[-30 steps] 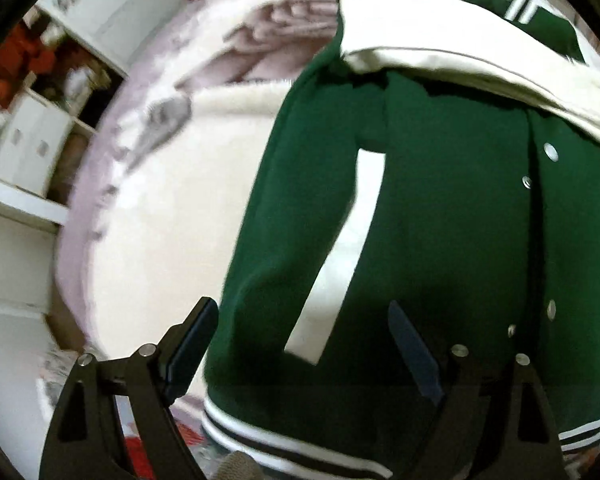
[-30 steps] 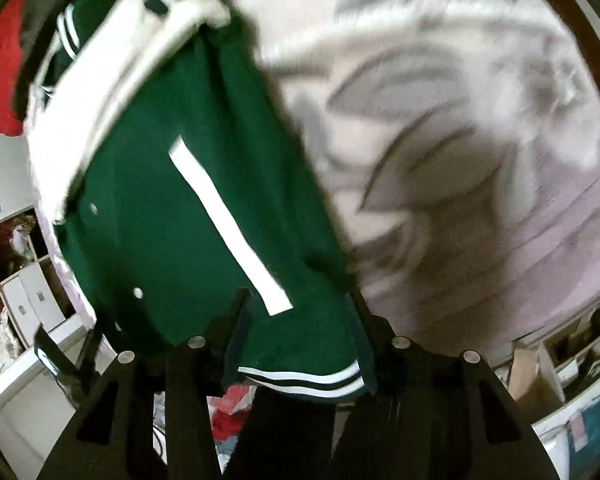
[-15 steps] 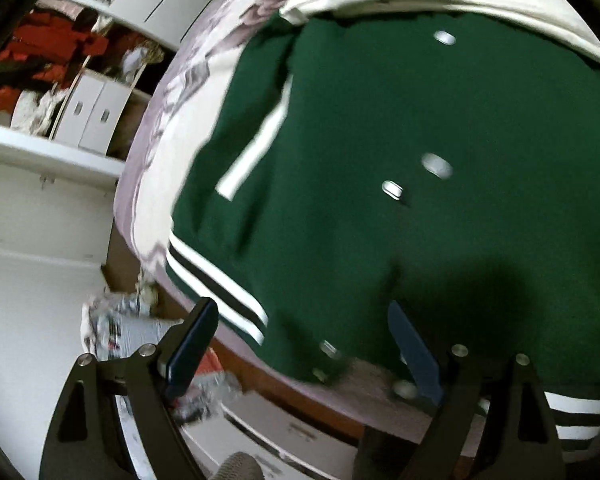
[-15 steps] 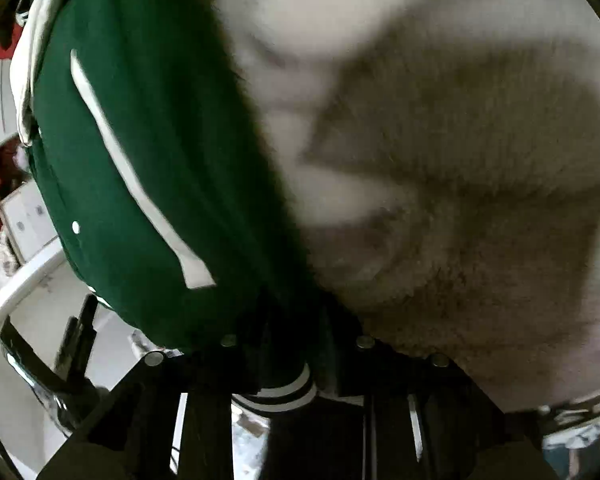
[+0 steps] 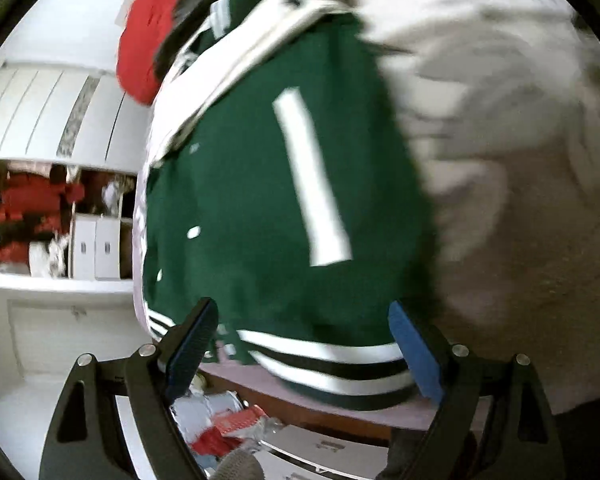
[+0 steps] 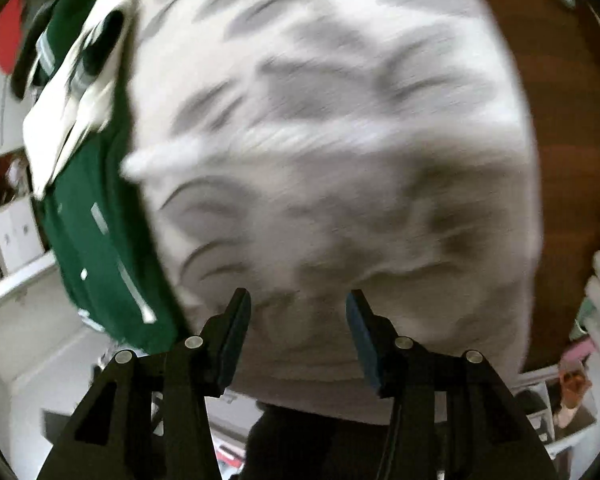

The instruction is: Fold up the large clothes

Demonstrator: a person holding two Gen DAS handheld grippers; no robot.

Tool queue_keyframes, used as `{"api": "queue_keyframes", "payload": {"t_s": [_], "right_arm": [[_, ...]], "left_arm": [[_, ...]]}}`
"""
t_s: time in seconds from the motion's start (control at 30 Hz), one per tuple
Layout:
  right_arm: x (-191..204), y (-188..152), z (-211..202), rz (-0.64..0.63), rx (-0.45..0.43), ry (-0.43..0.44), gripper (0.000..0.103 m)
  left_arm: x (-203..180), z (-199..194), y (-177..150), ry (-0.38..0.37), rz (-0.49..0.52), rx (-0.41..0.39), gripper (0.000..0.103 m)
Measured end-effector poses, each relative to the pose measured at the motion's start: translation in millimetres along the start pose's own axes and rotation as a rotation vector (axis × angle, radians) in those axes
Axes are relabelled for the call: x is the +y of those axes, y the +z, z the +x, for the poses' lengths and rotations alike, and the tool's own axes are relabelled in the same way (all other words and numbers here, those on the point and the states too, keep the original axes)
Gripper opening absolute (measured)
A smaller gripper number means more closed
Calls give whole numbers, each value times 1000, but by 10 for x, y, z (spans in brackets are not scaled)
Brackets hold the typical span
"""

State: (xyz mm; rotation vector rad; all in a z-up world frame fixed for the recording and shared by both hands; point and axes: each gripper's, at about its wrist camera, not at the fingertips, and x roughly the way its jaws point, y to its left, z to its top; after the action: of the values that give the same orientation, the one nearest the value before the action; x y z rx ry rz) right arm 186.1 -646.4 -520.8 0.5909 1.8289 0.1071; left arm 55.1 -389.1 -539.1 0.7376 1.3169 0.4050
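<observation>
A: Jacket first. We see the green jacket [image 5: 260, 208] lying flat on the fluffy white and grey blanket [image 5: 520, 160]. It has a white stripe [image 5: 312, 184] down one side and a hem [image 5: 332, 364] with white and dark bands at the near edge.

B: Where is our left gripper [image 5: 304, 352]?

A: We hold it just over the hem. Its jaws stand wide apart. One blue pad [image 5: 416, 352] is by the jacket's right corner and the other finger is by the left part of the hem. We hold nothing in it.

B: And our right gripper [image 6: 298, 336]?

A: It is open too, but less wide, and it holds nothing. We see only blanket [image 6: 320, 140] between its fingers. The jacket [image 6: 100, 248] is off to its left side, well apart from it.

B: What else do we see?

A: A red cloth [image 5: 148, 40] lies past the jacket's far end. White cupboards [image 5: 60, 120] stand on the left. The pictures are a bit blurry.
</observation>
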Motion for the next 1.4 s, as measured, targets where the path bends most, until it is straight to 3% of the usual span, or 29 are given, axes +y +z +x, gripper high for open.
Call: {"api": "queue_keyframes", "payload": {"t_s": [0.13,0.37,0.5,0.6,0.63,0.67,0.77,0.9,1.07,1.1,1.13,1.2,1.4], "right_arm": [[-112,197,-32,30,-26,-18,52],[71,476,-67,-7,-47,26,52],[365,669,-46,-56,-67,97,53],[678,948,-57,-143,-110,199,66],[789,1048,-40,-171,-118,238,69],[898,1165,-33,-194,-120,289,71],[1193,1582,50,-215,-126,431,76],[1456,2172,306,-170,-107,556,78],[1679,2483,627,-78,-49,607,80],[1773,2486,622,-84,-55,616,76],[1856,2476,625,-89,-51,642,50],[2060,2410,644,-77,-36,626,21],[2735,2075,4,-134,-123,477,14]], "left_arm": [[-320,315,-7,43,35,57,87],[59,520,158,68,-87,97,91],[244,655,121,5,-140,100,92],[254,591,112,-30,-174,89,87],[269,564,113,-39,-181,79,73],[294,518,109,-54,-188,65,45],[420,399,79,-68,-239,28,26],[648,382,63,-110,-298,6,22],[792,403,105,-146,-302,-7,20],[844,382,97,-154,-308,-14,20],[876,368,88,-160,-311,-18,20],[1026,328,49,-185,-336,-29,19],[1710,247,-111,-308,-457,-67,18]]}}
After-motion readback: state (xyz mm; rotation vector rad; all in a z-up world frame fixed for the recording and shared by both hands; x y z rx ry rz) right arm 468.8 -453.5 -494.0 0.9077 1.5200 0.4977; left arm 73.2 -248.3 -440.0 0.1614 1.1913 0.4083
